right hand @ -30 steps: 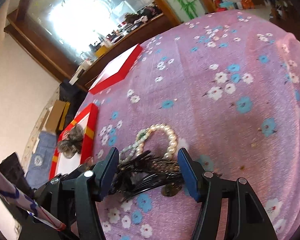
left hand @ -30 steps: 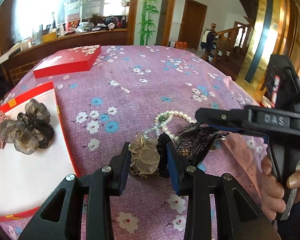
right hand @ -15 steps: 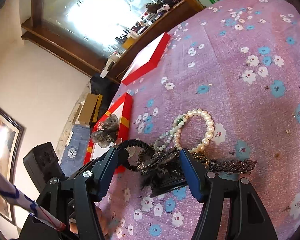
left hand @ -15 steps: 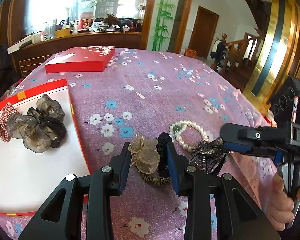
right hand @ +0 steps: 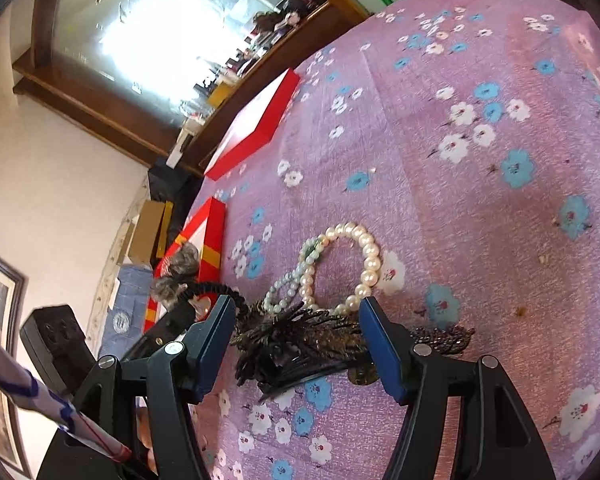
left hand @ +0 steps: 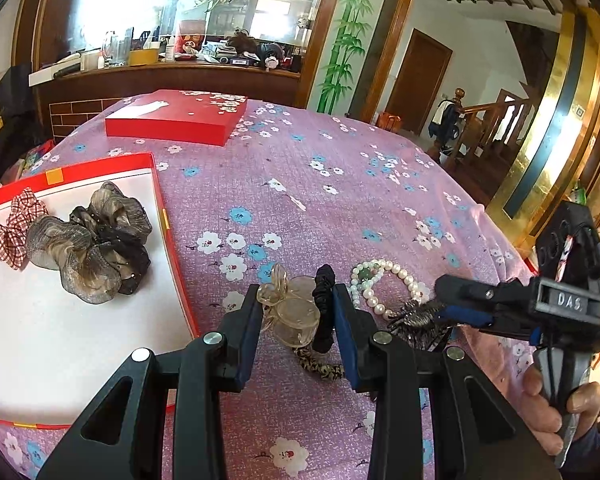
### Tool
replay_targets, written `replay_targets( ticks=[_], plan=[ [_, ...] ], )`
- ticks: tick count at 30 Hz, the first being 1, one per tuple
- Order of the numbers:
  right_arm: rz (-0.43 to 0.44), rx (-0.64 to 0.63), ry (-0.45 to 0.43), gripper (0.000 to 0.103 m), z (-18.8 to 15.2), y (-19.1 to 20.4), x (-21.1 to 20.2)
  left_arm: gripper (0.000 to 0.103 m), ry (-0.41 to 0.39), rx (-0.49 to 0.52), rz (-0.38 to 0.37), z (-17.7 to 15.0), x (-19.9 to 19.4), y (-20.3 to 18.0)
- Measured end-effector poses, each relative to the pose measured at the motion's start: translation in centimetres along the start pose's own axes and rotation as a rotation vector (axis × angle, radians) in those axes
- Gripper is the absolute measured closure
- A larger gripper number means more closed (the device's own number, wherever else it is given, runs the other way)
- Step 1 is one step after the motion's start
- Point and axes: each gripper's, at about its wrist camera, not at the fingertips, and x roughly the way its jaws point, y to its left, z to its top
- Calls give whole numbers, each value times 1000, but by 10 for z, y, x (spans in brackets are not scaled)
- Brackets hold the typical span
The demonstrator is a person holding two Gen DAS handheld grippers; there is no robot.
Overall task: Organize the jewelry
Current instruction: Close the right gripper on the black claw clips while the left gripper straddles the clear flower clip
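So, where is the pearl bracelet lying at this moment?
The pearl bracelet lies on the floral tablecloth, right of centre in the left wrist view, touching the black feathered hair clip and just right of the left tongs.

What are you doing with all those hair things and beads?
A person is tidying jewelry on a flowery purple tablecloth. The left gripper is shut on a black hair tie with a clear bow. The right gripper has just been opening, with a dark feathery hair clip between its jaws. A pearl bracelet lies just beyond. Some scrunchies already sit in the open red box.
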Motion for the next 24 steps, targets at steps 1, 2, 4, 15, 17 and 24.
replay_targets(
  ticks=[1, 2, 4, 15, 17, 24],
  plan=[
    [10, -8, 14, 32, -1, 2, 2, 70, -1, -8, 0, 1, -1, 2],
    [25, -16, 30, 32, -3, 4, 5, 70, -1, -14, -1, 1, -1, 3],
    [59, -35, 72, 30, -7, 8, 10, 70, 3, -32, -13, 2, -1, 7],
    [91, -22, 38, 29, -10, 6, -2, 61, 76, 164, -125, -11, 6, -39],
    [91, -1, 16, 29, -9, 2, -7, 60, 92, 159, -128, -12, 9, -39],
    [92, -5, 19, 29, -8, 5, -7, 58, 98, 84, -105, -10, 12, -24]
  ],
)
